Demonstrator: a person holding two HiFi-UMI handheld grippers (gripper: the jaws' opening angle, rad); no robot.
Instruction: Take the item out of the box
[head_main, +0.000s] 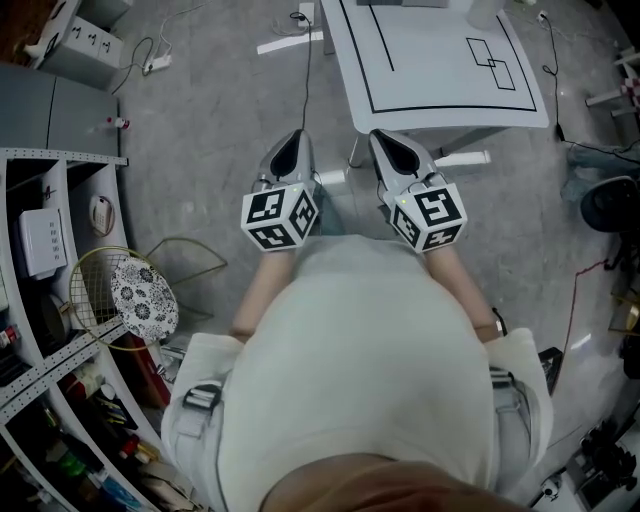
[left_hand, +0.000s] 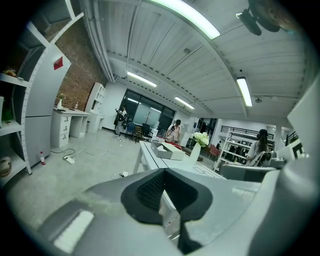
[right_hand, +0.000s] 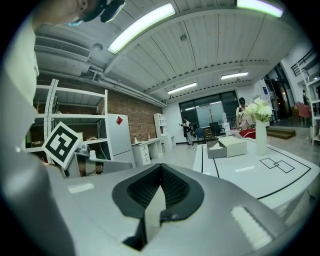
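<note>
An open grey box (left_hand: 167, 150) lies far off on a white table (left_hand: 150, 159); the right gripper view shows the box (right_hand: 228, 148) with something pale inside and the table (right_hand: 250, 172) ahead of me. In the head view the table (head_main: 440, 95) with black line markings stands just beyond both grippers. My left gripper (head_main: 297, 137) and right gripper (head_main: 384, 138) are held side by side in front of the person's body, pointing at the table's near edge. The left gripper (left_hand: 163, 175) is shut and empty. The right gripper (right_hand: 160, 172) is shut too, with nothing between its pads.
A vase of white flowers (right_hand: 260, 125) stands on the table near the box. Metal shelves (head_main: 40, 300) with a racket (head_main: 105, 295) line the left side. Cables and a power strip (head_main: 155, 63) lie on the floor. A black chair (head_main: 610, 205) is at the right.
</note>
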